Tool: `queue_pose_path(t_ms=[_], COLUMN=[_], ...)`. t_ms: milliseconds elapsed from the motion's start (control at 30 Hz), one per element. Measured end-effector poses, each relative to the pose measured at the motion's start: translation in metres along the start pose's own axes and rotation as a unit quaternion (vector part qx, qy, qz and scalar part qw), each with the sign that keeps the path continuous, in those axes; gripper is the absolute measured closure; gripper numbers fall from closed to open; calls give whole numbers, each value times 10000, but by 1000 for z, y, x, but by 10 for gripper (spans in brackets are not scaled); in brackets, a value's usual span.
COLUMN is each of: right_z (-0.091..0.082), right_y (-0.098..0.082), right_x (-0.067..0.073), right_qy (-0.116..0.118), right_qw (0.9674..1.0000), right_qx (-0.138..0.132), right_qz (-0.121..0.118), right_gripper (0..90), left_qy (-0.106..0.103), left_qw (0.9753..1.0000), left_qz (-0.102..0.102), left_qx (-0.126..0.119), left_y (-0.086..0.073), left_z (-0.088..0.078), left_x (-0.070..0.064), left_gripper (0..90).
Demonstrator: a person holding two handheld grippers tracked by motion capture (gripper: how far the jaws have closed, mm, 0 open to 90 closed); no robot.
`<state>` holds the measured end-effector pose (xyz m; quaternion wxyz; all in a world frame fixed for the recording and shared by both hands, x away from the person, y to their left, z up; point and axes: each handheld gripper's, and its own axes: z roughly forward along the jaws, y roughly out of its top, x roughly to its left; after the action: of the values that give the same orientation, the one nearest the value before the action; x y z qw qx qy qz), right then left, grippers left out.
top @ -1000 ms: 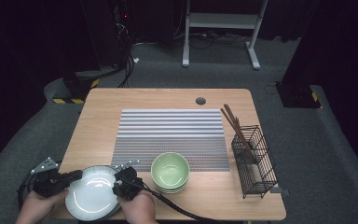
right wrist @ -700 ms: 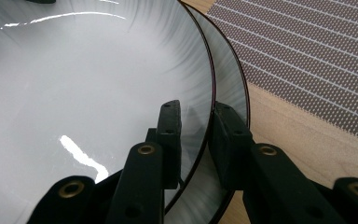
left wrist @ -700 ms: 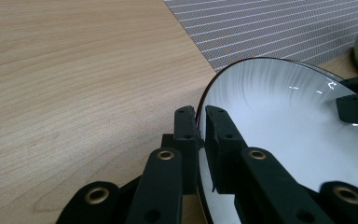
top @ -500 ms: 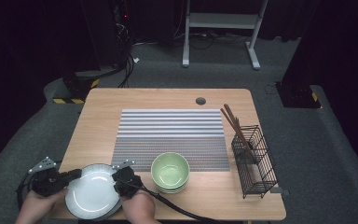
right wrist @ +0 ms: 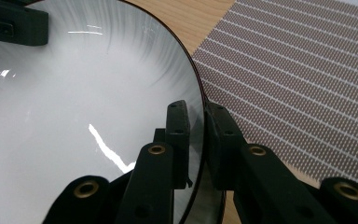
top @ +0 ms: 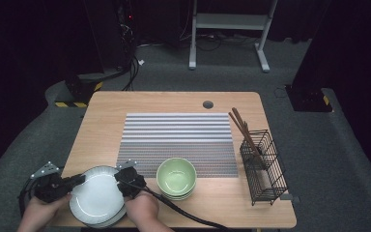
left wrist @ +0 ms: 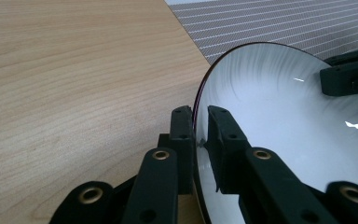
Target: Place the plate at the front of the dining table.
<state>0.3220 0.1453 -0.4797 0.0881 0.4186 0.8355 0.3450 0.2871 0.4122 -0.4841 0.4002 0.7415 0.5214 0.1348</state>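
Observation:
A white plate with a dark rim sits at the table's front left, on top of another plate. My left gripper is shut on its left rim. In the left gripper view the rim of the plate runs between the pads of that gripper, whose jaws have just eased open a little. My right gripper grips the opposite rim. Its jaws have just been closing, and in the right gripper view this gripper pinches the edge of the plate.
A stack of green bowls stands just right of the plate. Behind lies a striped placemat. A black wire basket holding chopsticks stands at the right edge of the wooden table.

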Motion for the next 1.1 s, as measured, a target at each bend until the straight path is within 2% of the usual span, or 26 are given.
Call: queue_pose_path(t_ms=[200, 333, 433, 467, 633, 967, 1100], right_z=[4, 4, 3, 2, 2, -1, -5], right_y=[4, 5, 6, 6, 8, 0, -2], right_x=[4, 4, 3, 2, -2, -5, -6], right_qy=[-119, -145, -152, -182, -175, -107, -18], right_qw=[9996, 9996, 9995, 9994, 9996, 9999, 9999], right_qx=[-51, -116, -140, -151, -118, -7, 48], right_qz=[-233, -227, -234, -252, -202, -49, 134], right_gripper=[801, 805, 807, 808, 809, 763, 726], left_qy=[-135, -136, -156, -88, -71, 1, 10], left_qw=[9997, 9995, 9992, 9991, 9990, 9994, 9997], left_qz=[-3, -58, 7, 44, 119, 174, 127], left_qx=[186, 291, 367, 412, 426, 311, 188], left_y=[-1, -3, -4, -3, -4, -4, -3], left_z=[2, 1, 1, 2, 4, 5, 3], left_x=[-3, -1, -4, -6, -8, -9, -8], left_gripper=[653, 651, 700, 714, 760, 802, 817])
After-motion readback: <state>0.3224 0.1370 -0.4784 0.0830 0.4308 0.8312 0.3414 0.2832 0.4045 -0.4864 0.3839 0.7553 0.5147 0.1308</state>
